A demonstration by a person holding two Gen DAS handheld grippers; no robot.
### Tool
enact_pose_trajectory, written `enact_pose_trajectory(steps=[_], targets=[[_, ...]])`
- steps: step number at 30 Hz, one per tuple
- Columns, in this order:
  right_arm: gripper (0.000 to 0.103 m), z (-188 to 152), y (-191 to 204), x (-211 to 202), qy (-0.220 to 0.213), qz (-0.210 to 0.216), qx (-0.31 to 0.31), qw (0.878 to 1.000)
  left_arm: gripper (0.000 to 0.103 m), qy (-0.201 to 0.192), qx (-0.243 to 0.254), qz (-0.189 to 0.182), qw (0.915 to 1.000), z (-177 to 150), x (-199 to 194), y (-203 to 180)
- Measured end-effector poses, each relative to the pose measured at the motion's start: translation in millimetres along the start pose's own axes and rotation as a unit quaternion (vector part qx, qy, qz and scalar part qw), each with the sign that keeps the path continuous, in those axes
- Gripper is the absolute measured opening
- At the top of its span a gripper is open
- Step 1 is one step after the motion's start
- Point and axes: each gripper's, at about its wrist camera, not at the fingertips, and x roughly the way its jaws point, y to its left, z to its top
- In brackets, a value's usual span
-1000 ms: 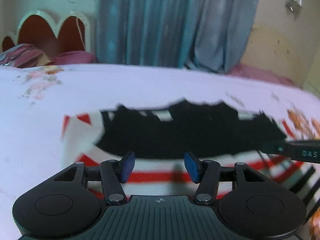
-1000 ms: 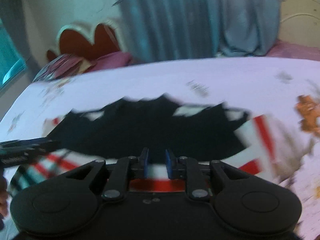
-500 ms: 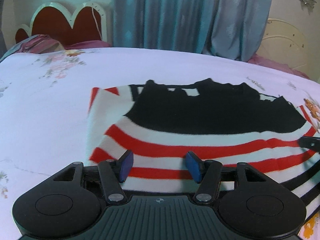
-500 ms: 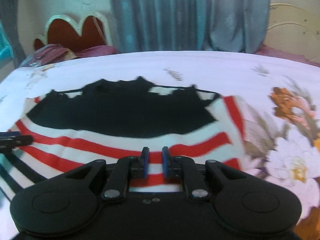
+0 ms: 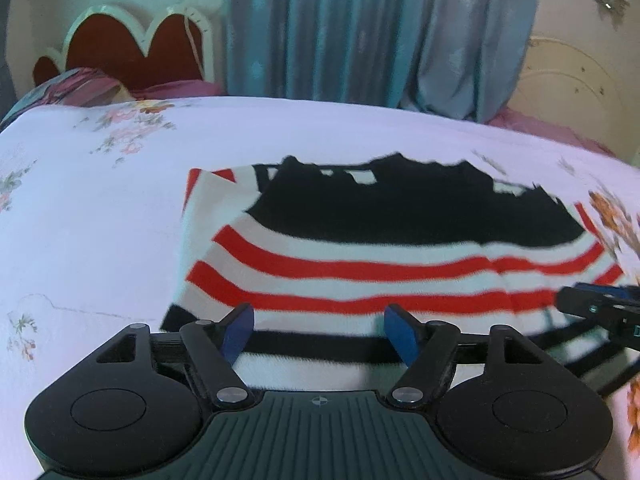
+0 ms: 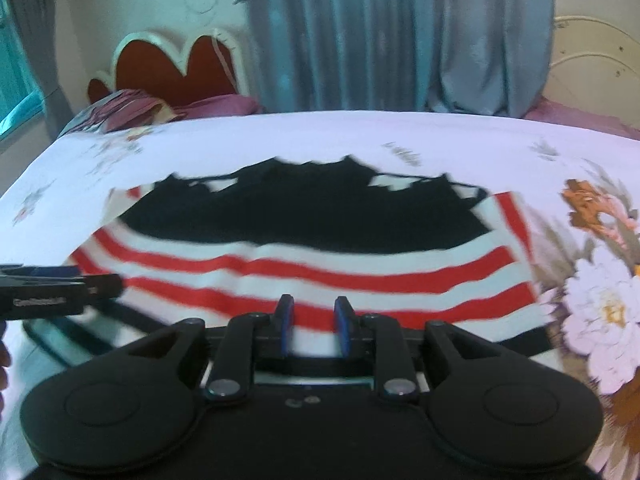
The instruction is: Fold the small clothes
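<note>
A small knitted garment (image 5: 400, 272), white with red and black stripes and a black upper part, lies flat on the bed. My left gripper (image 5: 318, 312) hovers over its near left edge, jaws wide and still opening, nothing between the pads. The right wrist view shows the same garment (image 6: 320, 264), with my right gripper (image 6: 314, 304) over the near red stripe. Its jaws are opening from a narrow gap and only the flat cloth shows through it. Each gripper appears in the other's view: the right gripper (image 5: 600, 310) and the left gripper (image 6: 60, 288).
The bed has a white floral sheet (image 5: 100, 220) with big printed flowers (image 6: 608, 280) on the right. A red scalloped headboard (image 5: 132, 48) and pillows (image 5: 80, 84) are at the far left. Blue curtains (image 5: 360, 32) hang behind the bed.
Both grippers drew back toward the near edge, so more of the stripes shows. The left jaws spread wider. The right jaws parted slightly after being nearly closed.
</note>
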Motion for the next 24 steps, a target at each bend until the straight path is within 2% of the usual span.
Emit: enact_pose_trajectory(steps=[5,13,17,20,24], targets=[[0.021,-15.5,11.0,5.8,0.024,-0.019,-0.013,0.999,0.073,0.008,-0.007,-0.007,0.9999,-13.9,2.6,14.5],[0.021,-35.1,-15.2,-12.3,0.018,-0.058,0.011,0.998,0.073,0.011,-0.003,-0.007,0.9999,-27.6,-6.0,20.7],[0.021,-41.4,-12.0,-9.2,0.031,-0.066,0.004,0.997,0.073,0.012,0.011,0.004,0.9999,-30.6,-4.9,15.7],[0.025,-38.5,-6.9,-17.7,0.018,-0.06,0.014,0.998,0.073,0.019,0.003,0.006,0.9998,-29.1,-7.1,15.7],[0.026,-46.5,-0.4,-9.1,0.037,-0.068,-0.008,0.997,0.075,0.023,0.01,0.012,0.9996,-30.5,-8.6,12.4]])
